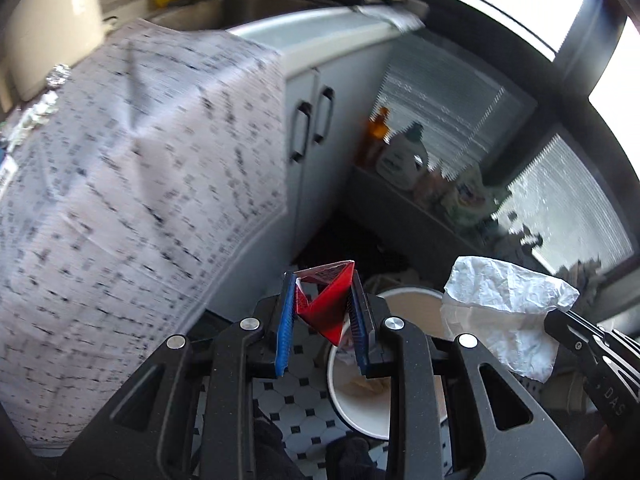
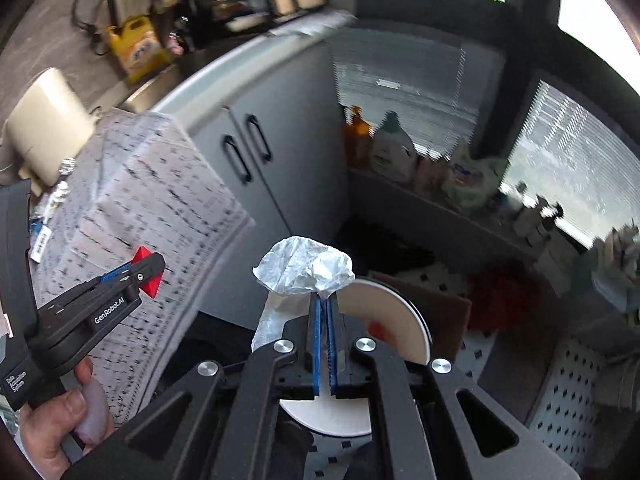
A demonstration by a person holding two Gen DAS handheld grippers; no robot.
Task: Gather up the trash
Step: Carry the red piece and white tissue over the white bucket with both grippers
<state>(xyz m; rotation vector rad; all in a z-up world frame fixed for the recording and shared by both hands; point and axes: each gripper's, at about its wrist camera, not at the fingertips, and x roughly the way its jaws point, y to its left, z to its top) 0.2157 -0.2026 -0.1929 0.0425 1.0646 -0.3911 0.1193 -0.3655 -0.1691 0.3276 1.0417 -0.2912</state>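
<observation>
My left gripper (image 1: 322,280) is shut on a crumpled red wrapper (image 1: 326,304) and holds it above a white round trash bin (image 1: 360,412) on the tiled floor. The bin holds some pale paper scraps. My right gripper (image 2: 325,298) is shut on a crumpled white plastic wrapper (image 2: 304,268), held above the same bin (image 2: 392,320). In the left wrist view the white wrapper (image 1: 504,312) and the right gripper (image 1: 560,322) show at the right. In the right wrist view the left gripper (image 2: 150,270) with the red wrapper (image 2: 148,280) shows at the left.
A table with a patterned grey cloth (image 1: 132,184) stands at the left, with small litter (image 2: 60,196) on it. Grey cabinet doors (image 1: 312,128) are behind. A low shelf with bottles (image 1: 404,156) runs along the window. A cardboard piece (image 2: 440,316) lies beside the bin.
</observation>
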